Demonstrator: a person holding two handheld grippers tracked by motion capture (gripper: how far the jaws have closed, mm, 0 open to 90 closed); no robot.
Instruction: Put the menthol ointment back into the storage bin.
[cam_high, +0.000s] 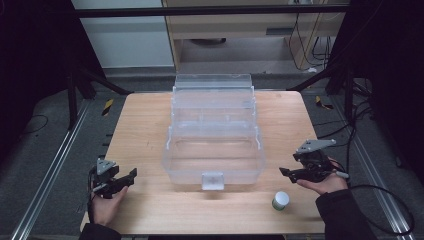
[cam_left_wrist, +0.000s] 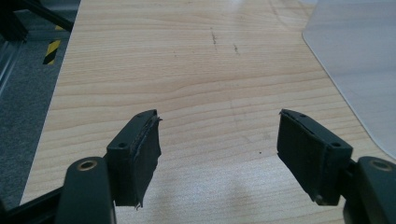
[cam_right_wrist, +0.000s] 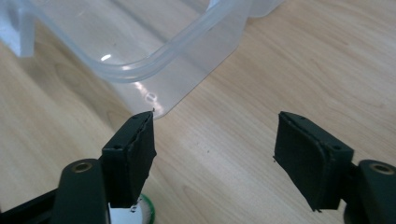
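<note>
Nothing begun: both my jaws gape wide and empty; small jar (cam_high: 280, 200) at five o'clock of clear box (cam_high: 214, 150), probably my first grab

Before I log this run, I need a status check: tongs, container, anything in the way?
Left tongs open, empty. Right tongs open, empty. Clear box open mid-table, untouched. Small white jar near right tongs.

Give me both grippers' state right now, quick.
Left gripper: open, holding nothing, over bare table.
Right gripper: open, holding nothing, near the clear box.
</note>
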